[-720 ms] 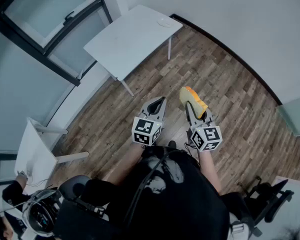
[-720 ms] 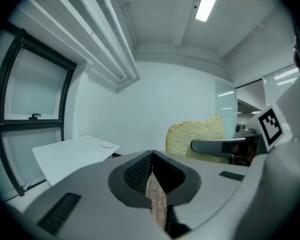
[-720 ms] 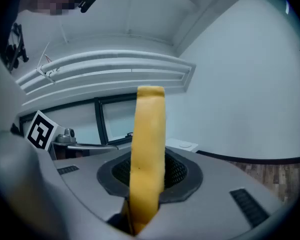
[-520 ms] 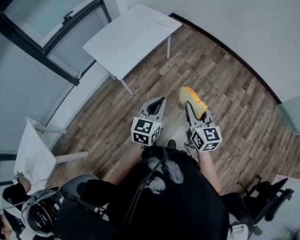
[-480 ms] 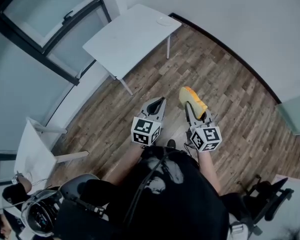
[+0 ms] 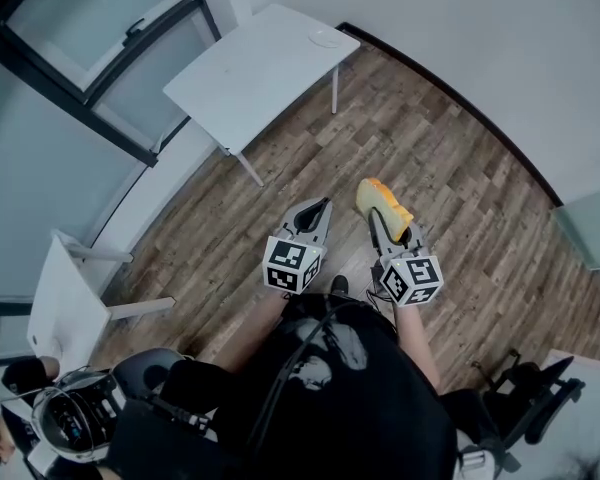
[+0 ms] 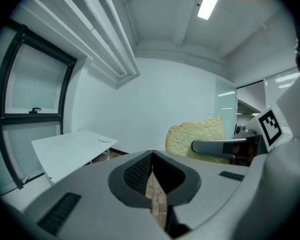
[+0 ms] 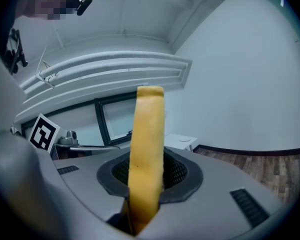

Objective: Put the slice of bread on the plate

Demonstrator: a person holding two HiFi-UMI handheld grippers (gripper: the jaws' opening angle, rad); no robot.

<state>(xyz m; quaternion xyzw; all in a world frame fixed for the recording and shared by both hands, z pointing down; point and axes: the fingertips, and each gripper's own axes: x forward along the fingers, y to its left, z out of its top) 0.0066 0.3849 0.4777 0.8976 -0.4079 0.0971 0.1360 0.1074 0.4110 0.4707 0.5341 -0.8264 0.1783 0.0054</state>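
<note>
Between right gripper (image 8: pixel 146 190) jaws — bread slice (image 8: pixel 149 129)

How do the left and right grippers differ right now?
Load: the right gripper is shut on the slice of bread, which stands upright and edge-on to its camera; the left gripper holds nothing.
Fingers: the left gripper's fingers meet at the tips, while the right gripper's fingers are parted by the slice's thickness.
Shared: both hang side by side over the wood floor, short of the white table.
</note>
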